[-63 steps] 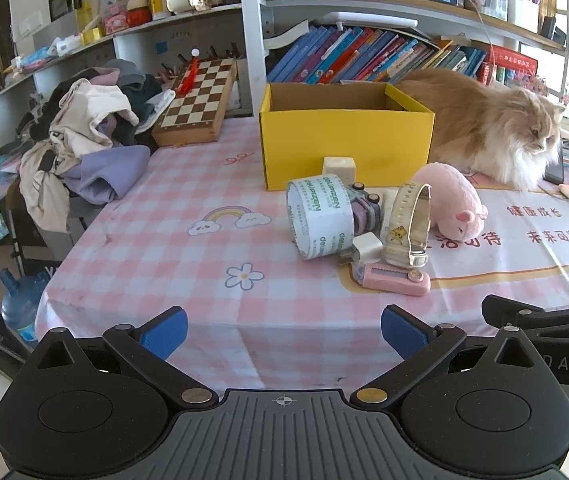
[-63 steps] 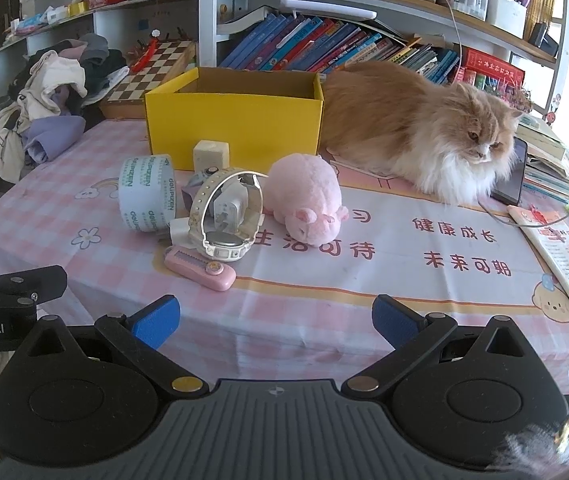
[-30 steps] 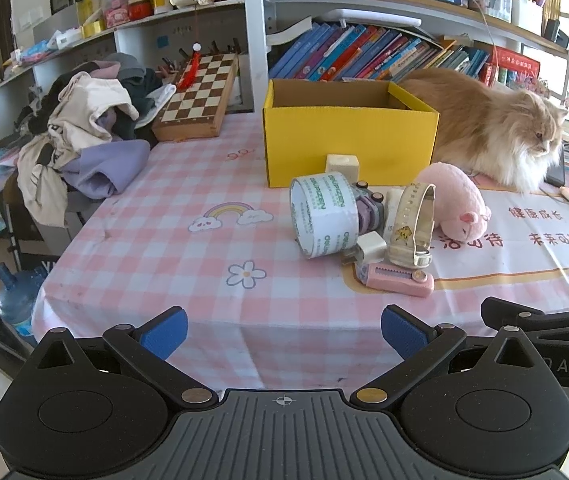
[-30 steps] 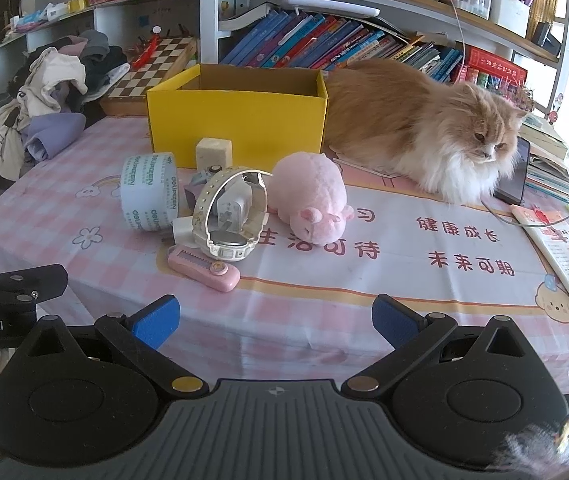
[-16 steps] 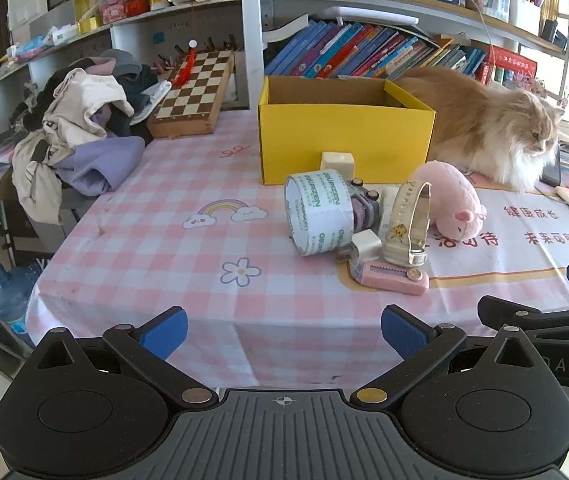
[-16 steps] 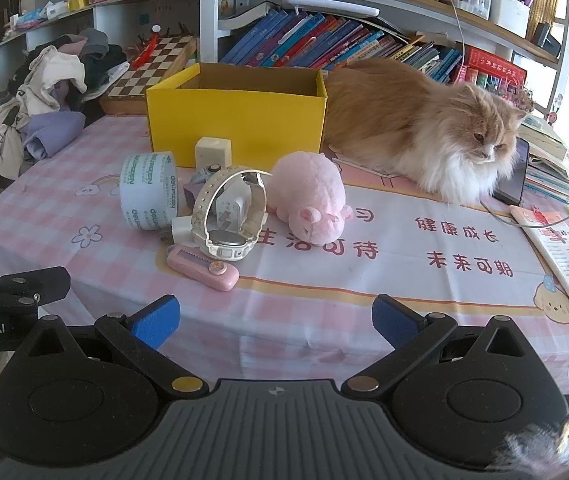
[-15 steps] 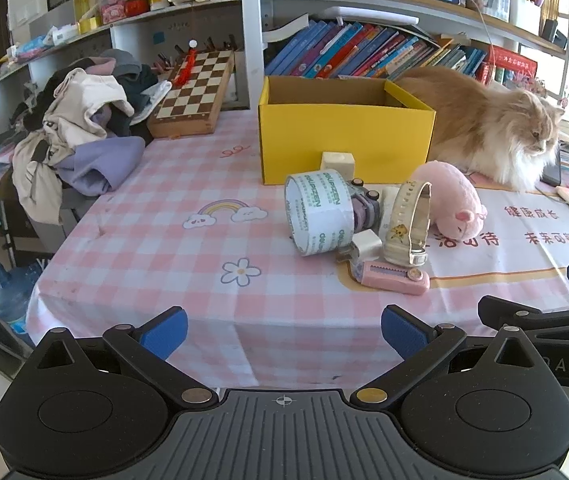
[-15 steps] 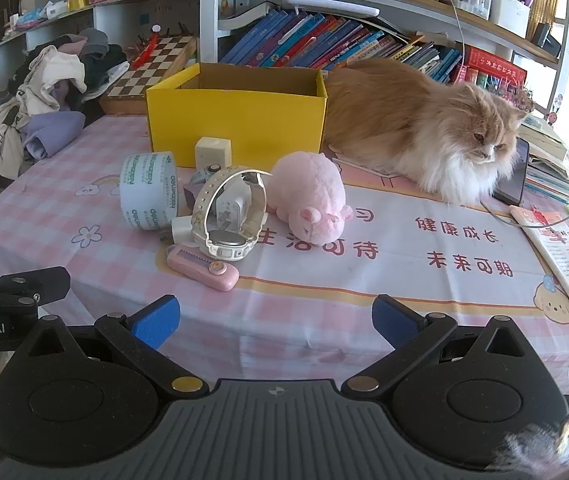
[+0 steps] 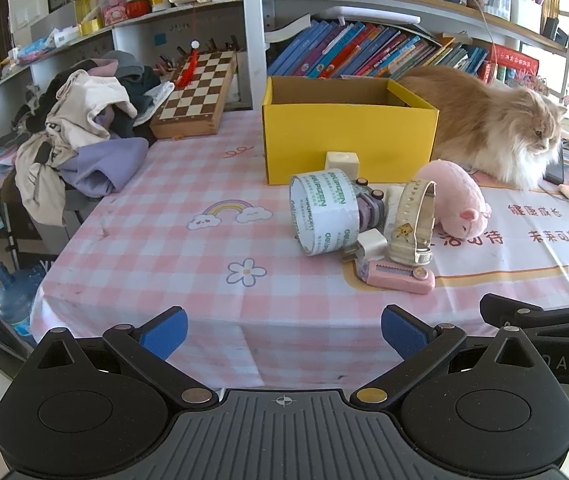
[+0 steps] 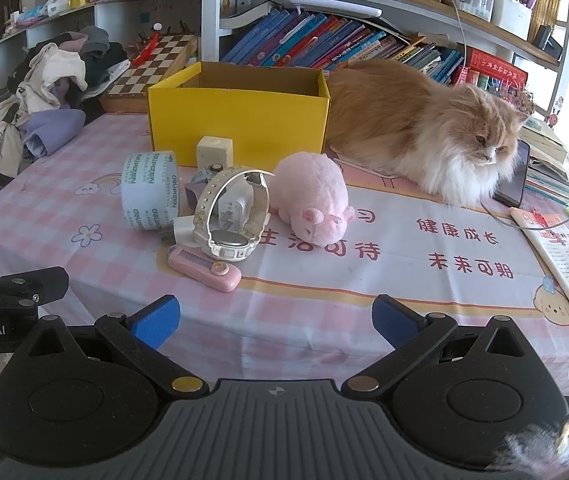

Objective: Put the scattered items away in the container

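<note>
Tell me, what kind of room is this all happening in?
Most likely a lived-in home study or child's room. Shelves packed with colourful books run along the back, a fluffy orange-and-white cat lies on the pink checked tablecloth with cartoon rainbows, and a heap of crumpled clothes sits beside it.

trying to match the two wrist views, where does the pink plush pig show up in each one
Left wrist: pink plush pig right of centre, mid-height, just right of the watch.
Right wrist: pink plush pig near centre, mid-height, again right of the watch.
Shared landmark: the yellow box behind the pig, further left.
</note>
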The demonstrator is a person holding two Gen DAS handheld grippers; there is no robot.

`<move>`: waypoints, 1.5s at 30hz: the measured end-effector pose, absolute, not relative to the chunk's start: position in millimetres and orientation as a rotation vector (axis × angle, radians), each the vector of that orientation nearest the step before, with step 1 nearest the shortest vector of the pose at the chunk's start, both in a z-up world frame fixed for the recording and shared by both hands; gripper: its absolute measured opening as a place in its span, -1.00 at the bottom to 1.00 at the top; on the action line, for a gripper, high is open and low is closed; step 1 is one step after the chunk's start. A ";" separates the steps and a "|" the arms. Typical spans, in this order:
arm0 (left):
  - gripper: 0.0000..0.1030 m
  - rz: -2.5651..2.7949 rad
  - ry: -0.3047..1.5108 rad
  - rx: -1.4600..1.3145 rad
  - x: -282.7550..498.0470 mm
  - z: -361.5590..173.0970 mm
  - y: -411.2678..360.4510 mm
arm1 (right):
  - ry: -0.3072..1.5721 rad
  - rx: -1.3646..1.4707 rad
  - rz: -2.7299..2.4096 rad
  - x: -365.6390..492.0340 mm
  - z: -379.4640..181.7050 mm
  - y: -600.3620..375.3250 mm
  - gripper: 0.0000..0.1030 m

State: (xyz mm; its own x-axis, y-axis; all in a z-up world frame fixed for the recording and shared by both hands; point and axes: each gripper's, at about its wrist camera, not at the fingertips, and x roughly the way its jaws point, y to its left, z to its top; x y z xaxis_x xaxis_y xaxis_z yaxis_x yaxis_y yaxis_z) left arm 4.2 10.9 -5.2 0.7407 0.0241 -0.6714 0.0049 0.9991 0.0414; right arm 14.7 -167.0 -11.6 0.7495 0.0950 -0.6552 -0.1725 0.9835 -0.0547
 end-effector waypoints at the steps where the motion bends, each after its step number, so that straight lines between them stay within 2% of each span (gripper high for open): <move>1: 1.00 0.010 0.737 0.040 4.1 -5.1 11.5 | 0.709 -0.115 0.147 14.7 -11.5 -166.3 1.00; 24: 1.00 -0.007 0.724 0.007 2.2 -4.2 25.5 | 0.696 -0.108 0.165 15.0 -8.0 -155.9 1.00; 30: 1.00 -0.010 0.718 -0.007 1.9 -4.3 28.9 | 0.687 -0.099 0.196 15.7 -6.6 -153.6 0.92; 32: 1.00 -0.013 0.719 -0.008 2.3 -4.7 29.2 | 0.686 -0.100 0.213 16.6 -6.0 -151.7 0.81; 35: 1.00 -0.011 0.720 -0.010 4.0 -4.9 29.9 | 0.690 -0.107 0.228 18.4 -6.3 -149.2 0.74; 45: 1.00 -0.016 0.732 -0.010 11.3 -7.6 28.5 | 0.705 -0.087 0.246 29.7 -8.8 -151.8 0.73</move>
State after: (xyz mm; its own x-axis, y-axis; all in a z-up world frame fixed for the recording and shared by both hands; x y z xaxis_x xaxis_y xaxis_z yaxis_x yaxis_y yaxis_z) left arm 11.3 28.5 -7.6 0.7438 -0.0182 -0.6681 0.0112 0.9998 -0.0149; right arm 29.7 -151.8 -8.8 0.7343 0.1945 -0.6504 -0.2527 0.9675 0.0041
